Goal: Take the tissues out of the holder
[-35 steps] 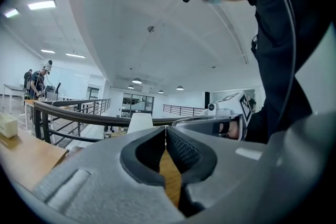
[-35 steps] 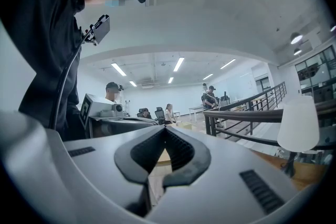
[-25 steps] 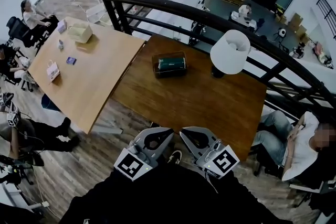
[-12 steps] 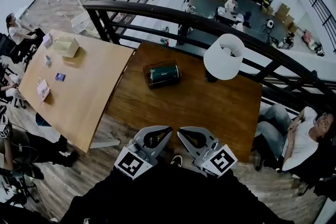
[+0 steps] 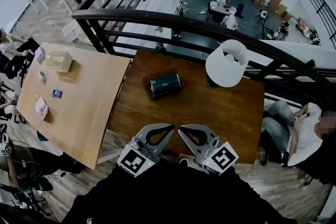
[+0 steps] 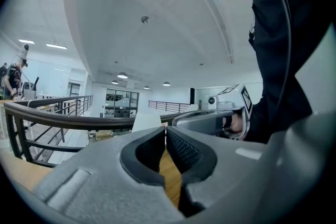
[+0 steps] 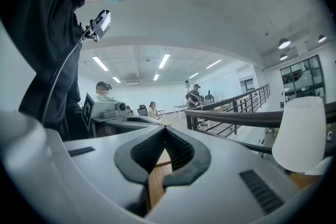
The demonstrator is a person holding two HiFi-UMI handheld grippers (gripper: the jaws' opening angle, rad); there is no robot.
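Note:
The tissue holder (image 5: 163, 85), a dark see-through box with a green tissue pack inside, lies on the brown wooden table (image 5: 220, 113), left of its middle. My left gripper (image 5: 171, 127) and right gripper (image 5: 181, 128) hang side by side over the table's near edge, well short of the holder. Both point at each other's tips. In the left gripper view the left gripper (image 6: 166, 131) has its jaws shut with nothing between them. In the right gripper view the right gripper (image 7: 165, 131) is likewise shut and empty. Neither gripper view shows the holder.
A white lamp (image 5: 227, 63) stands at the table's far right, also in the right gripper view as a white lamp shade (image 7: 300, 134). A black railing (image 5: 173, 21) runs behind the table. A lighter table (image 5: 79, 102) adjoins on the left. A seated person (image 5: 299, 128) is at the right.
Both grippers have moved forward together, from short of the table to over its near edge. The holder and table now sit lower and closer in the head view. Jaws stay shut.

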